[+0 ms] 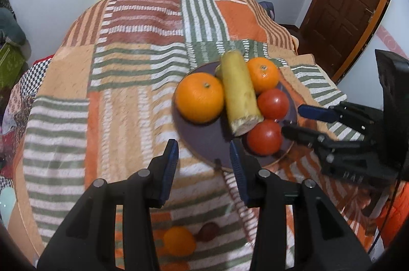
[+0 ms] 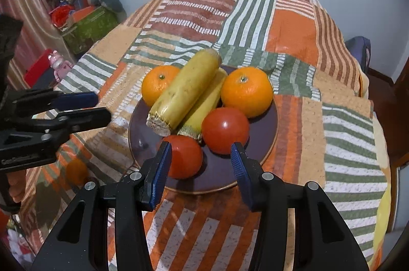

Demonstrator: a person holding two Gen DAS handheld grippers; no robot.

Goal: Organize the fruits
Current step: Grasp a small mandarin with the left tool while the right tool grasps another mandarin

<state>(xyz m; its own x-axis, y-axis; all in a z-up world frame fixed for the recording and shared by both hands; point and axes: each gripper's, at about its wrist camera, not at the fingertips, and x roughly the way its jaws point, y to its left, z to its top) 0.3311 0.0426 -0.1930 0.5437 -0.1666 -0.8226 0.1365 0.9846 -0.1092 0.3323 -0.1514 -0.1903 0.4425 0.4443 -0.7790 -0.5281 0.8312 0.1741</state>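
Fruit fills the plate (image 1: 204, 140) in the left wrist view, just ahead and a bit right of the left gripper (image 1: 203, 153), which is wide open and holds nothing. In the right wrist view, the right gripper (image 2: 200, 154) is also wide open and empty, and the near tomato (image 2: 185, 157) sits right by its fingers, so this hand looks closer.

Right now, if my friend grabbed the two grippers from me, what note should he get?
Left gripper: open, holding nothing, at the plate's near-left edge.
Right gripper: open, holding nothing, at the plate's near edge, by the front tomato.
On the plate: two oranges, two tomatoes, the other one behind, and two yellow corn-like cobs stacked in the middle.
Done: all the fruit in view sits on the plate.
Left: probably nothing to pick up; I see no loose fruit on the cloth.
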